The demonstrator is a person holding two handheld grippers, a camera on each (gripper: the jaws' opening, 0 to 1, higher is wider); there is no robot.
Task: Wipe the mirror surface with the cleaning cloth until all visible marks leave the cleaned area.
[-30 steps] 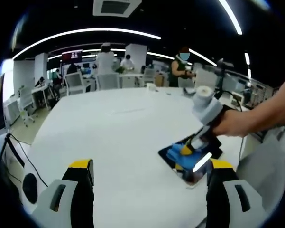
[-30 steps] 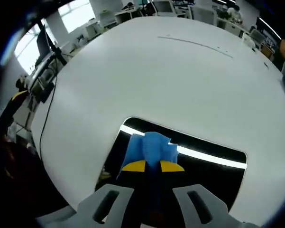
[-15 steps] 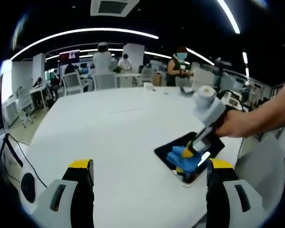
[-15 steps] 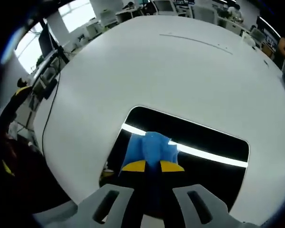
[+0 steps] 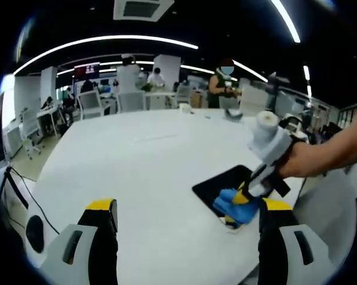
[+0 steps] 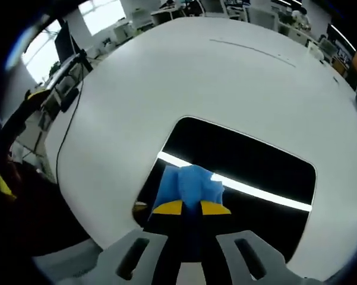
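Note:
A dark rectangular mirror [image 6: 237,160] lies flat on the white table and reflects a bright ceiling light strip. My right gripper [image 6: 191,208] is shut on a blue cleaning cloth [image 6: 187,185], pressed onto the mirror's near edge. In the left gripper view the mirror [image 5: 221,184] sits at the right near the table's edge, with the blue cloth [image 5: 231,205] on its near end under the right gripper [image 5: 245,197], held by a person's hand. My left gripper [image 5: 181,237] hangs open above the table, apart from the mirror, with nothing between its jaws.
The white round table [image 5: 136,160] spreads wide to the left and far side of the mirror. Its edge [image 6: 65,172] runs close to the mirror's near left. Desks, chairs and several people [image 5: 226,83] stand beyond the table.
The right gripper has dragged the blue cloth toward the mirror's near end, baring more dark glass beyond it. The left gripper has stayed where it was.

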